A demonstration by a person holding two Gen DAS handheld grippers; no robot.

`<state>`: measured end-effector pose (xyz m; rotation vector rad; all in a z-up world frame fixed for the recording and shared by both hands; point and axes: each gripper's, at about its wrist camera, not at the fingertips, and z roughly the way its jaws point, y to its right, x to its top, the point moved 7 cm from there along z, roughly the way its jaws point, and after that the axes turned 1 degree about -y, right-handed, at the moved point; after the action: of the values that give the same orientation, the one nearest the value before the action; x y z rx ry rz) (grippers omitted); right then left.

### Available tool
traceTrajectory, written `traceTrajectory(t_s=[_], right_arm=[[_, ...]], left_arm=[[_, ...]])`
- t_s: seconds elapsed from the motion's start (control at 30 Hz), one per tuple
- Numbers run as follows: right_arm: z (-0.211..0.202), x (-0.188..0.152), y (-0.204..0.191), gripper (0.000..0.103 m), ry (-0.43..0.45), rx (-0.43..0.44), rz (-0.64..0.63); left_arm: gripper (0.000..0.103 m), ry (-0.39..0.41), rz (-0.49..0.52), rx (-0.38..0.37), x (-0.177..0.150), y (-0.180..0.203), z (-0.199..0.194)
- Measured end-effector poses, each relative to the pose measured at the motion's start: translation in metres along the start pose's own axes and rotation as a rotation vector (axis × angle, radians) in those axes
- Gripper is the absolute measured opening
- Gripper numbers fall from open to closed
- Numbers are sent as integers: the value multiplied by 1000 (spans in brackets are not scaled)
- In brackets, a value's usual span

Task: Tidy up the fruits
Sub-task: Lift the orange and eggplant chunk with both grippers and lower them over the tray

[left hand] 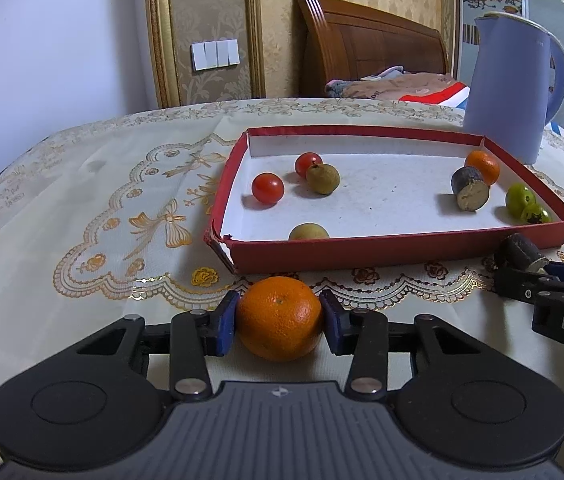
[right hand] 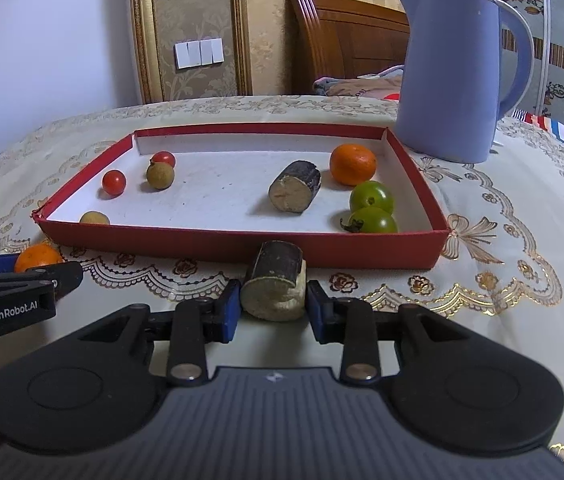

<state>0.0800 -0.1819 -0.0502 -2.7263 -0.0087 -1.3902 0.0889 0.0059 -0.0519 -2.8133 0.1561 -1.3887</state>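
Note:
My left gripper is shut on an orange, which rests on the tablecloth just in front of the red tray. My right gripper is shut on a short dark sugarcane piece with a pale cut end, close to the tray's front wall. Inside the tray lie two red cherry tomatoes, two brownish longans, another sugarcane piece, a small orange and two green tomatoes.
A tall blue kettle stands behind the tray's right far corner. The table carries a cream tablecloth with gold embroidery. A wooden bed headboard and a wall lie beyond the table's far edge.

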Motion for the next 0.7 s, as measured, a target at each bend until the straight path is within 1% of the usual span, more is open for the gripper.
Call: traceTrajectory(t_s=[0.13, 0.3, 0.37, 0.6, 0.7], right_arm=[[-5, 0, 1, 32, 22, 4, 6], [-12, 1, 3, 32, 51, -2, 10], [-12, 1, 3, 32, 55, -3, 11], [-18, 1, 7, 32, 71, 11, 35], [-19, 0, 5, 32, 72, 19, 30]], left_arm=[[42, 2, -4, -6, 0, 0, -1], [42, 15, -21, -47, 0, -2, -6], [42, 25, -17, -41, 0, -2, -7], [42, 54, -35, -59, 2, -3, -13], [42, 65, -40, -82, 3, -2, -17]])
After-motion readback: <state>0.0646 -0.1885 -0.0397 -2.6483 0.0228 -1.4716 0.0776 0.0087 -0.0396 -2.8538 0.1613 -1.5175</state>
